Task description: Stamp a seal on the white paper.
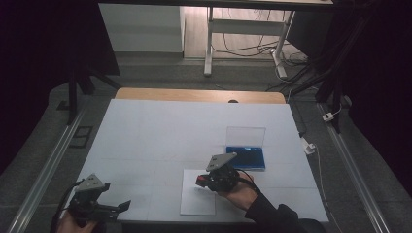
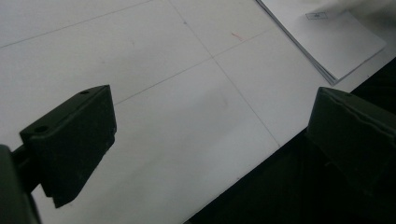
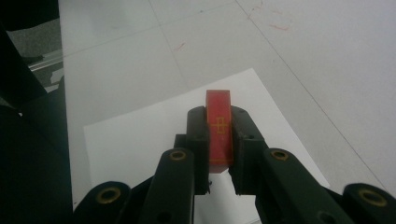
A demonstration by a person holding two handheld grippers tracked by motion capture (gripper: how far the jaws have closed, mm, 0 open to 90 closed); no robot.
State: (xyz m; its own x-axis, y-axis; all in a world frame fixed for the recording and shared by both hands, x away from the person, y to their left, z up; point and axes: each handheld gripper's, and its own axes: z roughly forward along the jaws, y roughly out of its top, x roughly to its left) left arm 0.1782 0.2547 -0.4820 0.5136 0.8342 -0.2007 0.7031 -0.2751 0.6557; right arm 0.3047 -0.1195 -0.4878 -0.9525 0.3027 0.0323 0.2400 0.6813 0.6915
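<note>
In the high view, the right gripper (image 1: 203, 180) is seen over a white sheet of paper (image 1: 198, 204) at the near middle of the desk (image 1: 145, 131), held in a hand (image 1: 239, 190) that comes in from the near right. A small red block (image 1: 199, 181) is clamped at its tip, its end turned to the left. A blue box (image 1: 246, 156) with an upright clear lid (image 1: 246, 136) lies just beyond, to the far right of the paper. The left gripper (image 1: 121, 206) is held at the near left corner, pointing right

In the left gripper view, the black jaws are seen wide apart with nothing between them; the bare desk (image 2: 163, 70) lies under them and a stack of white paper (image 2: 327, 42) is seen at the far right

In the right gripper view, the red block (image 3: 219, 130) is pinched between the closed jaws of the right gripper (image 3: 219, 140). Its long axis runs along the jaws and away from the camera, its free end past the fingertips, above the sheet of paper (image 3: 140, 135). A gold mark is borne on its upper face
</note>
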